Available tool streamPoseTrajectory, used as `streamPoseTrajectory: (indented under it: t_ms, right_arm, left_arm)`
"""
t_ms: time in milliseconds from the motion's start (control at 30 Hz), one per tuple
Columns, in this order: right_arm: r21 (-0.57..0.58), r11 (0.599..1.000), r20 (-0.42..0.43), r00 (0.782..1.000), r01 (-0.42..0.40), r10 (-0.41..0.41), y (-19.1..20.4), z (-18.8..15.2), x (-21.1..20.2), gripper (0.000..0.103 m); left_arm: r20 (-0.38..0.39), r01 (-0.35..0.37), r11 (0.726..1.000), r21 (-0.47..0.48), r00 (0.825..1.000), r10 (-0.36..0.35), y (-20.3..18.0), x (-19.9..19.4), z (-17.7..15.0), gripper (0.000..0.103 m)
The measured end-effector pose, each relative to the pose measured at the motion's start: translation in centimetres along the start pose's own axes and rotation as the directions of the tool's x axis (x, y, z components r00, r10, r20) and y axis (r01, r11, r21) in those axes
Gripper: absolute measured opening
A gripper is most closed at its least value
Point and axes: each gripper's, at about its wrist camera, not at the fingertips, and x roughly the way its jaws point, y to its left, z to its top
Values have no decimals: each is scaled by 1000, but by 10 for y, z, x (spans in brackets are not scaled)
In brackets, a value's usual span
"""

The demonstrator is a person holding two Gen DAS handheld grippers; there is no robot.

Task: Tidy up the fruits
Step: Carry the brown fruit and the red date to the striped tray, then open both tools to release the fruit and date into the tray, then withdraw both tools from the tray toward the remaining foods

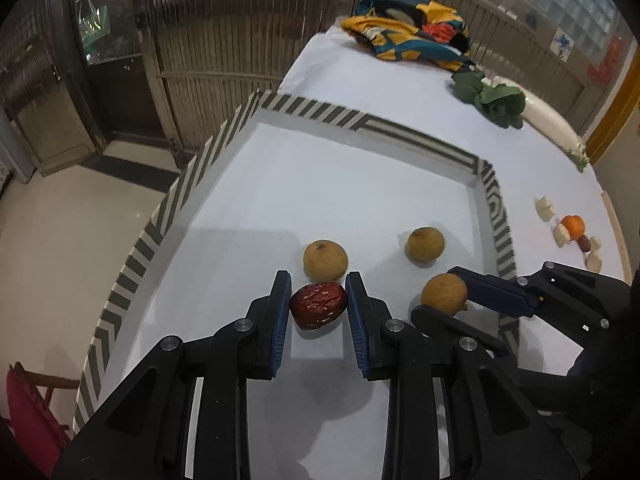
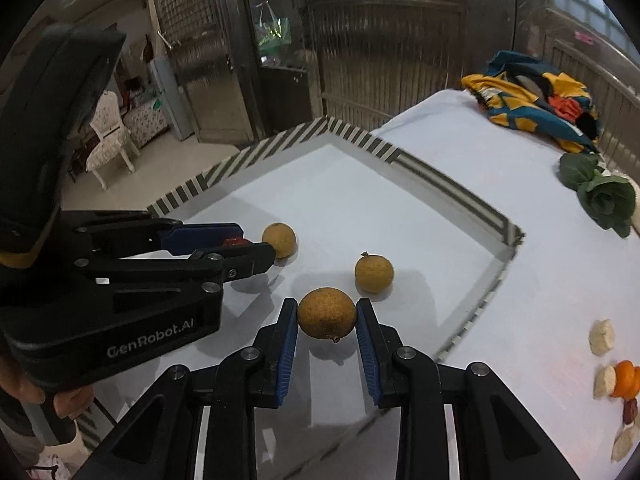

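Note:
My left gripper (image 1: 318,285) is shut on a wrinkled red date (image 1: 318,307), low over the white tray with the striped rim (image 1: 420,136). Just to its right, my right gripper (image 1: 436,291) is shut on a round brown fruit (image 1: 444,294). The right wrist view shows that fruit (image 2: 327,318) pinched between the blue pads of the right gripper (image 2: 327,305), with its shadow on the tray (image 2: 452,188) below. The left gripper (image 2: 256,242) shows there at the left, a bit of the date (image 2: 234,242) visible. Two more brown fruits (image 1: 325,260) (image 1: 425,244) lie loose on the tray.
Right of the tray on the white tablecloth lies a small pile: an orange fruit (image 1: 573,226), pale pieces (image 1: 544,208) and a dark red date. Further back are leafy greens (image 1: 496,100), a white radish (image 1: 552,120) and a colourful cloth (image 1: 416,32). Left of the tray the table ends.

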Motion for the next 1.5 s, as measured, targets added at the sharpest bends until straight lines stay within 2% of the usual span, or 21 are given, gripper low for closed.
streamPoseTrajectory:
  t_ms: [133,367,400,500,533,733,933,1167,1500]
  right_arm:
    - [-4,1000,-17,1000,14,-14,-2,2,12,29]
    - [-2,1000,4,1000,14,-14,-1,1,12,30]
    - [11,1000,9,1000,5,-6,-3,0,9,30]
    - [34,999,32,999,-11,10,-4,-5,-2,32]
    - [37,999,39,999,-15,14,-4,-6,-6,32]
    - [92,995,114,993,-35,25,-15,-20,-38,32]
    - [148,988,163,987,-30,5,-33,-42,-75,33]
    - [225,974,183,980,29,-72,-66,-78,-113,34]
    - [342,930,142,971,136,-195,-129,-147,-150,34]
  left_arm:
    - [-22,-5,1000,-29,1000,5,5,5,2,27]
    - [-38,-14,997,-71,999,12,9,7,1,28]
    - [-37,-13,997,-73,999,10,8,6,1,32]
    - [-24,9,996,-89,1000,-11,7,2,-2,54]
    - [-16,13,996,-91,1000,-15,6,-1,-3,57]
    - [60,2,998,-61,998,2,-10,-27,-8,57]
    - [87,49,999,-16,995,-47,-37,-44,-15,57]
    - [74,102,994,48,992,-105,-77,-51,-24,57]
    - [32,129,985,115,991,-134,-134,-39,-34,58]
